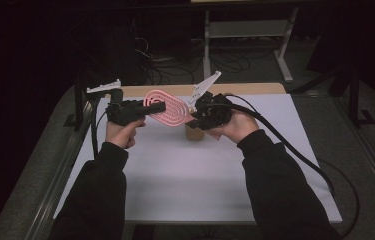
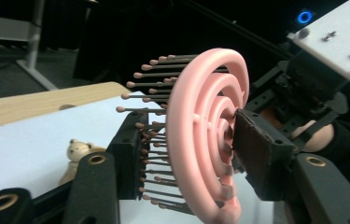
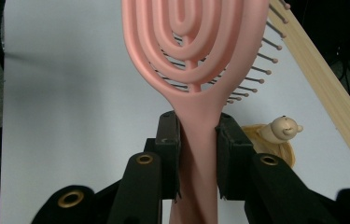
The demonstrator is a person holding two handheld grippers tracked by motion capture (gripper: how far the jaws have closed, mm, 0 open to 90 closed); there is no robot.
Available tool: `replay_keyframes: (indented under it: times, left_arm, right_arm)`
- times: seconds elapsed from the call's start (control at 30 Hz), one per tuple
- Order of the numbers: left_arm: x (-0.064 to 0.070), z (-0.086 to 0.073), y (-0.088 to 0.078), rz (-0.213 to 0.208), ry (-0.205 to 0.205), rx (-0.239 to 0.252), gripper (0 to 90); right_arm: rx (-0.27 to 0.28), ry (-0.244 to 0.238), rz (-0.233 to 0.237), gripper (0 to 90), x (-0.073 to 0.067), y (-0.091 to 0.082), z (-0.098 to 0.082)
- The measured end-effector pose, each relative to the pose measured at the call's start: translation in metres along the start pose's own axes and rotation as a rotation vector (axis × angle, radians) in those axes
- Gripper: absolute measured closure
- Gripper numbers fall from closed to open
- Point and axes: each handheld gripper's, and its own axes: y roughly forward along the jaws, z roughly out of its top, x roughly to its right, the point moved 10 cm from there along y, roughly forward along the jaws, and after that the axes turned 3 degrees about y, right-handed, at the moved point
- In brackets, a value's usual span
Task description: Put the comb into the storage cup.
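— So, where do we stand with the pink hairbrush (image 3: 196,56)?
— Our right gripper (image 3: 196,154) is clamped on its handle; the long axis runs toward our left gripper (image 2: 182,154), whose jaws straddle the head, one apparently touching, above the bear figurine (image 3: 282,128).

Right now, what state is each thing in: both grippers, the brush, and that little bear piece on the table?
Pink hairbrush: held up off the table, handle in one gripper, head between the other's jaws.
Right gripper: shut on the handle.
Left gripper: jaws either side of the brush head, one pad at the ringed back, the other among the bristles; firm grip not clear.
Wooden bear figure: resting on the white table, untouched.
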Motion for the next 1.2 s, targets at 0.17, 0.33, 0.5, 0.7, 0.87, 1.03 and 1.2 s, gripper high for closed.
replay_keyframes:
  times: [0.17, 0.33, 0.5, 0.7, 0.87, 1.03, 1.2]
  left_arm:
    - [0.007, 0.004, -0.002, -0.054, -0.007, 0.02, 55.4]
    - [0.016, 0.01, -0.004, -0.1, -0.006, 0.052, 61.5]
    - [0.022, 0.016, -0.002, -0.125, -0.007, 0.074, 62.7]
    - [0.027, 0.018, 0.005, -0.104, 0.043, 0.061, 63.3]
    - [0.021, 0.013, 0.008, -0.056, 0.056, 0.002, 63.6]
    - [0.019, 0.013, 0.007, -0.039, 0.061, -0.002, 63.6]
    - [0.019, 0.018, 0.005, -0.034, 0.073, 0.001, 63.6]
  right_arm:
    - [0.004, 0.012, 0.013, 71.0, 0.0, 0.002, 0.0]
    - [0.012, 0.021, 0.024, 69.8, 0.0, 0.005, 0.0]
    - [0.023, 0.033, 0.029, 69.1, 0.0, 0.005, 0.001]
    - [0.024, 0.06, 0.032, 66.2, 0.003, 0.005, -0.003]
    - [0.015, 0.109, 0.035, 57.0, 0.008, 0.004, -0.012]
    - [0.017, 0.144, 0.046, 46.8, 0.01, 0.003, -0.016]
    - [-0.014, 0.197, 0.086, 31.8, 0.011, 0.005, -0.028]
